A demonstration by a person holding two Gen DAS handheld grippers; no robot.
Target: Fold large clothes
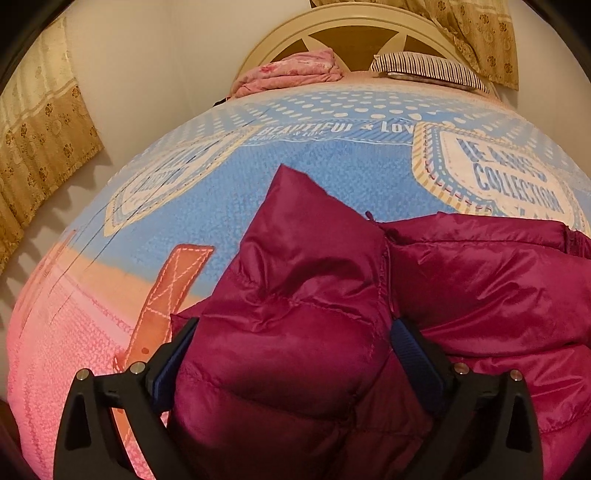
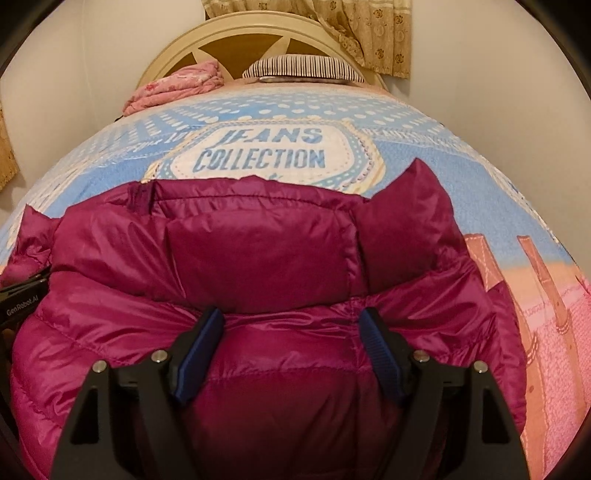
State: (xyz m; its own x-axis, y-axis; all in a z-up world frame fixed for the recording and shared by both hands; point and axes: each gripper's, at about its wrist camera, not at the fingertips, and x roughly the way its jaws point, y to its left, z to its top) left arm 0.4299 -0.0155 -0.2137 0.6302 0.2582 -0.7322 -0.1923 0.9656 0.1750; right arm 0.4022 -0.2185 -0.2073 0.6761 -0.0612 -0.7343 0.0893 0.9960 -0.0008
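A bed (image 2: pixel 424 155) covered by a blue, cream and pink printed spread reading "JEANS COLLECTION". A magenta puffer jacket (image 2: pixel 258 251) lies on its near part. At the head lie a folded pink blanket (image 2: pixel 177 86) and, beside it, a striped pillow (image 2: pixel 303 66).

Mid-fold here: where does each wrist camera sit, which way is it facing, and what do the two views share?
Left wrist: low above the jacket, facing the headboard; left gripper straddles a puffy fold.
Right wrist: same heading, further right; right gripper straddles the jacket's bulge; the left gripper's body shows at the left edge.
Shared: jacket, bedspread, striped pillow, pink bundle.
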